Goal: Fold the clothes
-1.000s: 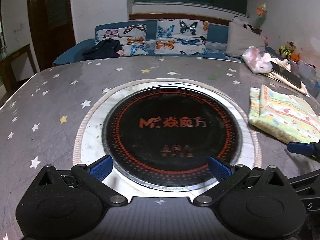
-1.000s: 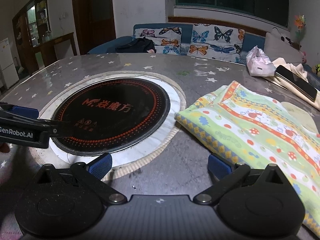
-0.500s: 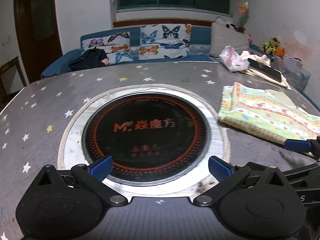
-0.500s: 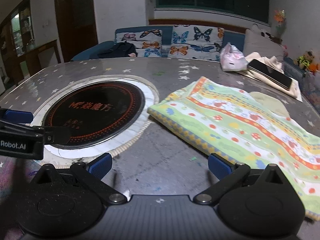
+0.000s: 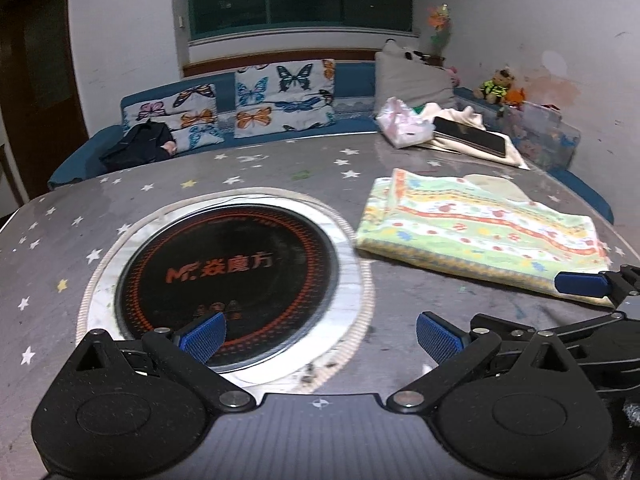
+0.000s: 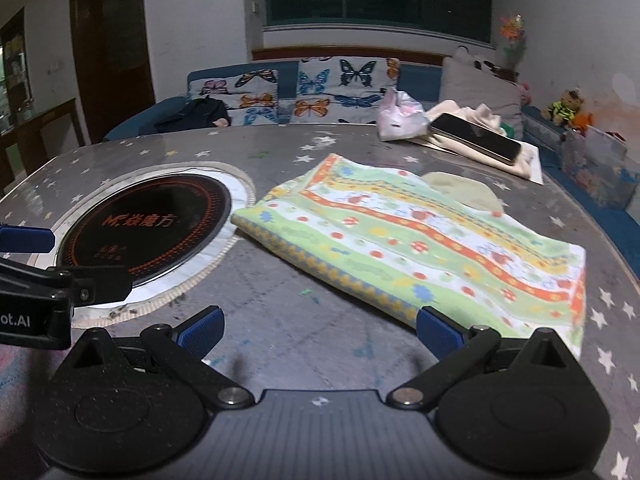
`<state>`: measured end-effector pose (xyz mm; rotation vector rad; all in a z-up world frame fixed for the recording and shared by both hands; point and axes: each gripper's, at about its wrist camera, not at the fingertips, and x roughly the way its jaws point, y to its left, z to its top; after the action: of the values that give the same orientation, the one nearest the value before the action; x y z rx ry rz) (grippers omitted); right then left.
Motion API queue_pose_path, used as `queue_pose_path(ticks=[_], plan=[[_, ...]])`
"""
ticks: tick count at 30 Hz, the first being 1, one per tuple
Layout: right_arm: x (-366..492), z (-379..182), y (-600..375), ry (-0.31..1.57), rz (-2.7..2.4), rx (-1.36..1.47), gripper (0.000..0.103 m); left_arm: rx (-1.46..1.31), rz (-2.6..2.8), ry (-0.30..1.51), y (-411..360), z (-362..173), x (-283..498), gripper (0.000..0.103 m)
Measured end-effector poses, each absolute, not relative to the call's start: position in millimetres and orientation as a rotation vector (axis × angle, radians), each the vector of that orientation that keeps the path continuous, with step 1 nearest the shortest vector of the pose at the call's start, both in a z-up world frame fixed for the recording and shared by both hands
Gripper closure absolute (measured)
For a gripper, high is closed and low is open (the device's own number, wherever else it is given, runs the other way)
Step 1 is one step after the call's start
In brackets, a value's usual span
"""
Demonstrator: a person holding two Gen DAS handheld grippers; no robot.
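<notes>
**Hovering over a half-folded cloth**

Looking along the left gripper [image 5: 318, 334], its two blue-padded fingers stand spread wide with nothing between them, above the black induction hob [image 5: 228, 276] set into the star-patterned table [image 5: 60, 236]. The task's thing, a patterned garment [image 5: 476, 228] in green, yellow and orange bands, lies flat on the table to the right of the hob, just beside its pale rim. It looks already doubled over at least once: the near edge is thick and layered. At the right border one blue finger of the right gripper [image 5: 584, 285] overlaps the cloth's near corner; whether it touches the fabric cannot be told from here, and its partner finger is out of sight. Beyond the cloth sit a pink bag [image 5: 400, 124] and a phone [image 5: 470, 136] resting on a cream cloth.

From the right wrist view, the right gripper [image 6: 318, 330] is likewise spread and holds nothing; its right finger sits at the garment's [image 6: 420, 240] near edge. The left gripper [image 6: 24, 240] enters at the left border, cut off, so its spread is unreadable in this view. My judgement: a further fold remains, and no grasp has begun. What kind of garment it is, and how many layers it has, stays unclear; a pale greenish patch at its far side is hard to identify.
</notes>
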<state>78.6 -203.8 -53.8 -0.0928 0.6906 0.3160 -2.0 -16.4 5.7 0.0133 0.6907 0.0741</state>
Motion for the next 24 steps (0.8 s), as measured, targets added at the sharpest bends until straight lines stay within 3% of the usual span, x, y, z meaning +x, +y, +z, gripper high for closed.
queue_pose_path(ticks=[24], plan=[[54, -49, -233, 0.662, 0.245, -0.079, 0.0, 0.042, 0.015, 0.666, -48, 9, -14, 0.0]])
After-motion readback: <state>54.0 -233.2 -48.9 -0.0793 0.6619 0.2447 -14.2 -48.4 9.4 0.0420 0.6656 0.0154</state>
